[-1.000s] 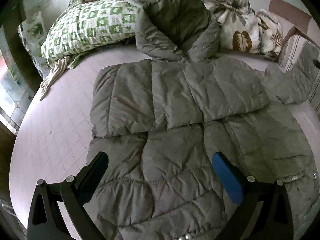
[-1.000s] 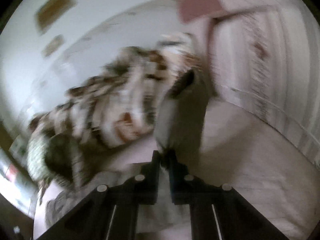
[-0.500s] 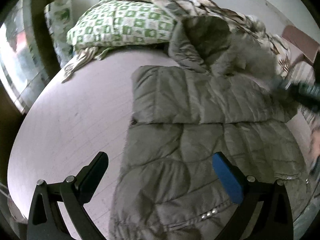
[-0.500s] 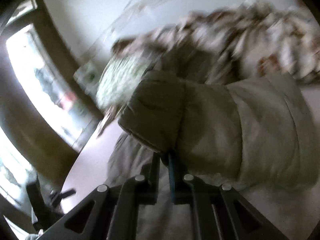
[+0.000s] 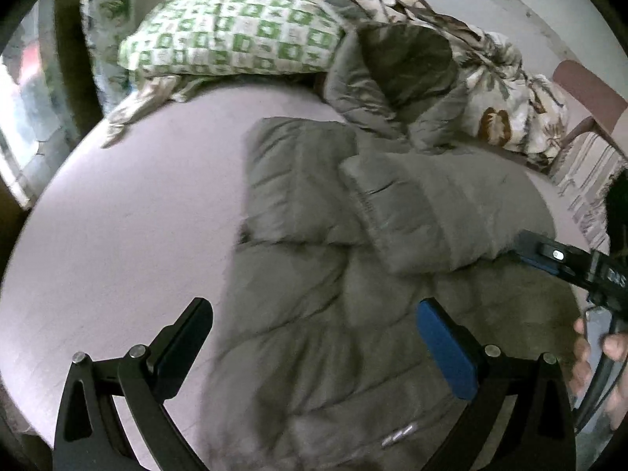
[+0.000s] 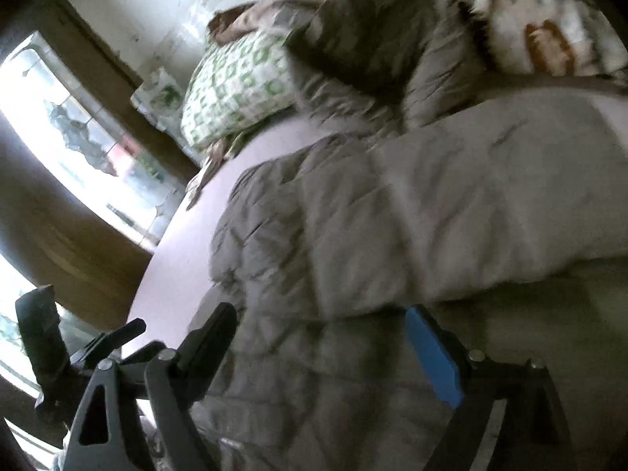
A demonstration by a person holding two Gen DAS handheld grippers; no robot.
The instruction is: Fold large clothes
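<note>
R tool (image 6: 320, 353) jaws just opened, nothing gripped, since I've laid the R sleeve (image 5: 439, 212) across the jacket (image 5: 314, 353) chest w/ the other; L tool (image 5: 314, 345) released, hovering over the hem.

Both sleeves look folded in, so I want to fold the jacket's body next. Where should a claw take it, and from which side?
Take the grey puffer jacket at its bottom hem, the edge with the snaps nearest the cameras. It lies flat and free on the bed, with both sleeves crossed higher up. Come in low from the near side with the open left claw, which probably suits folding it toward the hood.
</note>
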